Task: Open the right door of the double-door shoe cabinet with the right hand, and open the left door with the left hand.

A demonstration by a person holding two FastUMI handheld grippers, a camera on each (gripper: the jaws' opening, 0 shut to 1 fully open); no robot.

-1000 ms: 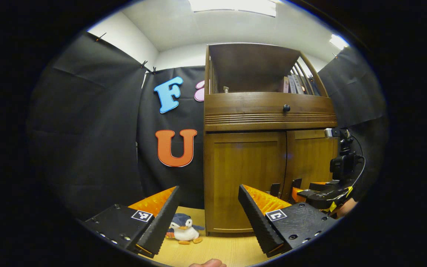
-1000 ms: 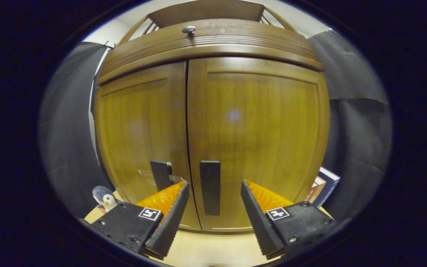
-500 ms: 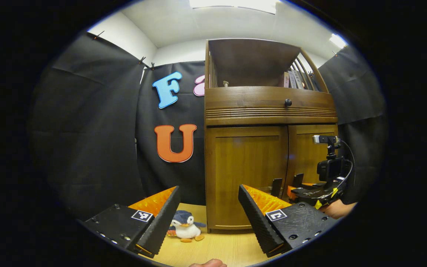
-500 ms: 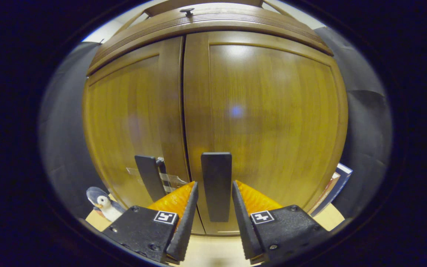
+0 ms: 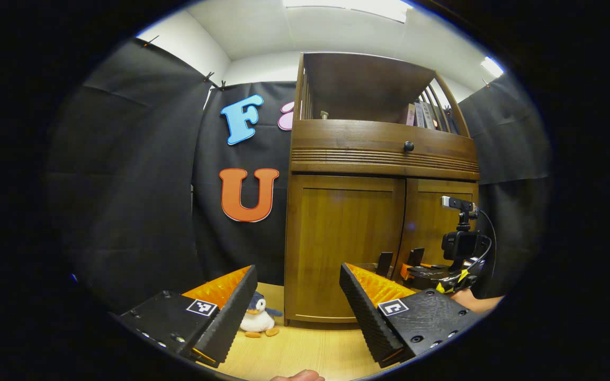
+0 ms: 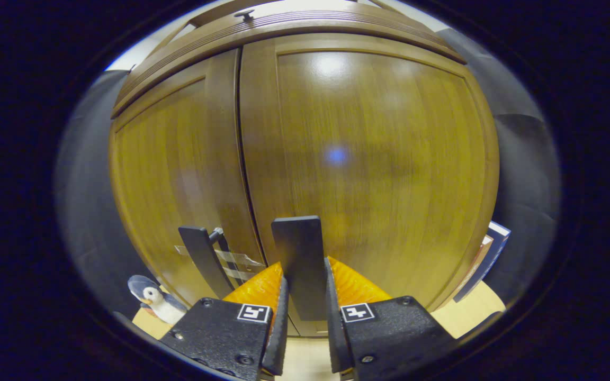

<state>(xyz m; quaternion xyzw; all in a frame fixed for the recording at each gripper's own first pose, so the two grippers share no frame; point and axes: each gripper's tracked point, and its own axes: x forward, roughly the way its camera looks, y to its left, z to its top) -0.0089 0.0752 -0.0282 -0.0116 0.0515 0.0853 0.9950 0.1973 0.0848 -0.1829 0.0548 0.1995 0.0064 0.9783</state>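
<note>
Between the right gripper's (image 6: 305, 338) clamped jaws stands the right door handle (image 6: 299, 259); left gripper (image 5: 297, 312) gapes.

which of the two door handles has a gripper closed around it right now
The right door's handle: the right gripper has both fingers pressed against its sides. The left door's handle stands free, and the left gripper is open, short of the cabinet.
</note>
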